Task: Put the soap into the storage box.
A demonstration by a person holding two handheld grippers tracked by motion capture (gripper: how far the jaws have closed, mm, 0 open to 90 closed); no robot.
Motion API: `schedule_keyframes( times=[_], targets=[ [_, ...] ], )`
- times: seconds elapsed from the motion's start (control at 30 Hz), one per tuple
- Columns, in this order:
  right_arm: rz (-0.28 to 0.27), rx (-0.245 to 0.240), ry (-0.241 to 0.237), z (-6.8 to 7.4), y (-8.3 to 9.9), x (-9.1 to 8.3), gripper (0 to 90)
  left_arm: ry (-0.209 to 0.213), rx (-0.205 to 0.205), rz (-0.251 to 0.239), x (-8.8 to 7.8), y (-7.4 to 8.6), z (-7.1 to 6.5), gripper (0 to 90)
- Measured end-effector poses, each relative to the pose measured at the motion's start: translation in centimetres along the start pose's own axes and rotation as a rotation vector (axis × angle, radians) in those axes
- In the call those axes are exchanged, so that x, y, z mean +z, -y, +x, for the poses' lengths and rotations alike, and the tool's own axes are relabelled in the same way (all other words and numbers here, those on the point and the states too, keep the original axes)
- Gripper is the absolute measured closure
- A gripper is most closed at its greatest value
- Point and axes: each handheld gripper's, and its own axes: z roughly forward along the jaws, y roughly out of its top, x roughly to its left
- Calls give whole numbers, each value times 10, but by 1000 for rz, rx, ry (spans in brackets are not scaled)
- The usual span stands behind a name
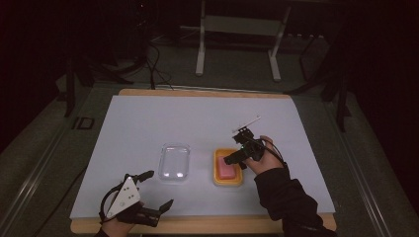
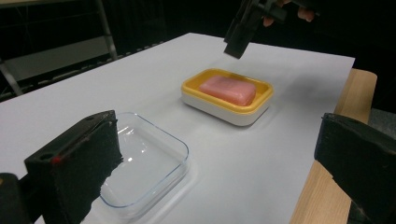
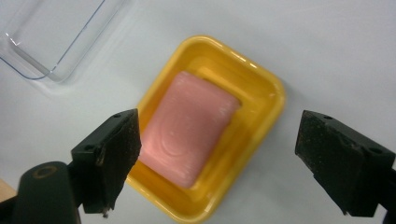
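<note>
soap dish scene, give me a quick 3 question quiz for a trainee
1. True or false: the soap lies in the clear lid.
2. Which gripper hangs above the dish: A left, B right?
3. Fill in: both grippers' jaws are ____.

Key:
1. False. It lies in the yellow dish.
2. B. The right gripper is over it; the left gripper is near the table's front edge.
3. Open.
</note>
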Motion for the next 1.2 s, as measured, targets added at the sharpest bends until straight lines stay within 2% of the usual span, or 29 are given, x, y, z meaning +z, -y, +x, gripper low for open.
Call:
schedule_keyframes(
  times=[0.2,0.23,0.27,0.5,0.9,1.03,1.2],
  targets=[
    [-54,-16,4,-14,11,-11,133,-4,-6,1,-1,1,0,7],
    [-79,-25,13,-21,18,-16,133,-7,-5,3,-1,1,0,7],
    [-84,-22,15,-23,21,-18,133,-7,-6,4,-1,1,0,7],
    [-80,-9,9,-38,42,-22,133,-7,-4,9,-2,2,0,7],
    [-105,16,5,-59,80,-24,131,-7,-6,13,-2,2,0,6],
    [-106,25,2,-62,87,-26,130,-8,-6,14,-2,2,0,7],
    [-101,7,3,-65,99,-26,128,-8,-4,16,-2,2,0,7]
  ],
)
